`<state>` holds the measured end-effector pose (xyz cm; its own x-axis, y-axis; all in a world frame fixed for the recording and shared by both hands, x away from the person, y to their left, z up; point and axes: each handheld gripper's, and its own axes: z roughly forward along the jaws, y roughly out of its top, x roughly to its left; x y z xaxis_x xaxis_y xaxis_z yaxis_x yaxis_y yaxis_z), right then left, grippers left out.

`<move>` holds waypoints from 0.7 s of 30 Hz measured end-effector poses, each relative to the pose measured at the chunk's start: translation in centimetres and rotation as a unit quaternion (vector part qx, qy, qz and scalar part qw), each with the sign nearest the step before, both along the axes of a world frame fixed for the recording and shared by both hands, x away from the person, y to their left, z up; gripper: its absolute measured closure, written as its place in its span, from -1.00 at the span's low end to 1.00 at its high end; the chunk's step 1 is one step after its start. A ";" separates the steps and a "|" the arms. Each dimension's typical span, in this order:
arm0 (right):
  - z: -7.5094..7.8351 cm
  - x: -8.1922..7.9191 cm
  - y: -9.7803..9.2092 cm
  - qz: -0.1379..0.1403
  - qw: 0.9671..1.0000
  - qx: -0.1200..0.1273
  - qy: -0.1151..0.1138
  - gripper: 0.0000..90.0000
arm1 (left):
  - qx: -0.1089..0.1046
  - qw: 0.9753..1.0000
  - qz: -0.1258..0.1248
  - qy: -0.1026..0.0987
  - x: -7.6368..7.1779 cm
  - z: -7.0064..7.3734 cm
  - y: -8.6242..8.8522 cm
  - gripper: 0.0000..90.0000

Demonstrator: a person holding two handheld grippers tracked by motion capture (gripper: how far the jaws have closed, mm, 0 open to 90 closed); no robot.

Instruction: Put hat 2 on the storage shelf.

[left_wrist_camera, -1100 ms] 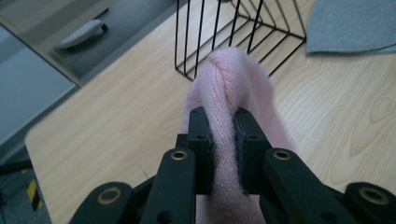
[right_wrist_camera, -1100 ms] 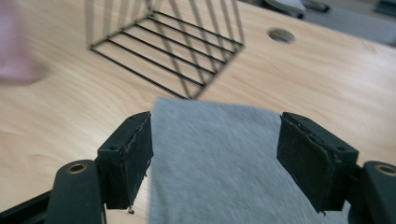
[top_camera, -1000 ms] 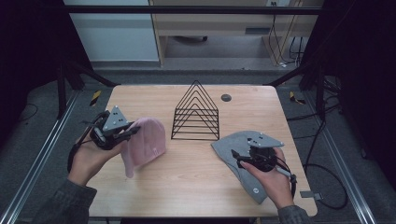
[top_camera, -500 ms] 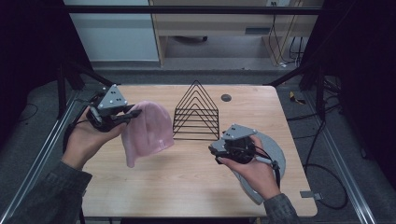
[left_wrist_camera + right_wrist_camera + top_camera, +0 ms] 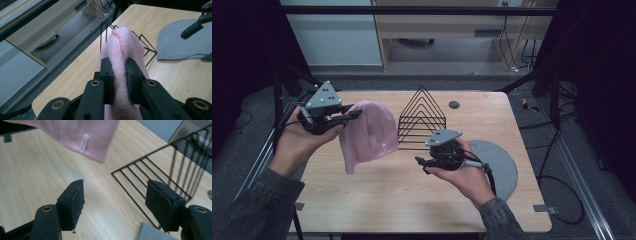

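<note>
A pink knit beanie hangs in the air over the table's left half, with my left gripper shut on its edge. In the left gripper view the pink beanie is pinched between the two black jaws of my left gripper. My right gripper is held above the table's middle, open and empty, pointing left toward the beanie. Its own view shows my right gripper with jaws wide apart, and the pink beanie with a small white label hangs beyond them. A grey beanie lies flat on the table at the right.
A black wire triangular rack stands at the table's middle back, just behind my right gripper. A small dark round object lies near the back edge. The wooden table is bare in front. Cables trail off the right side.
My left gripper has lifted the pink beanie off the table and raised it. My right gripper has let go of the grey beanie and moved left toward the middle, now open.
</note>
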<state>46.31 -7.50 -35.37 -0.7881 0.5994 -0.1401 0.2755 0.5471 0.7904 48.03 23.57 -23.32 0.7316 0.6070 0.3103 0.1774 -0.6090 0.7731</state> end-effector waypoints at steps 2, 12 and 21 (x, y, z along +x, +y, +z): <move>-0.1 0.1 0.8 0.009 1.000 0.002 0.005 -0.25 | 0.000 1.000 -0.002 0.000 0.0 0.1 -0.1 0.75; -1.2 1.4 3.4 0.032 0.999 -0.002 0.026 -0.06 | -0.002 1.000 -0.024 -0.002 -0.6 0.5 -1.0 0.75; -1.4 3.9 4.3 0.033 0.998 0.016 0.052 -0.03 | -0.019 0.999 -0.041 0.000 -1.1 1.2 -1.1 0.75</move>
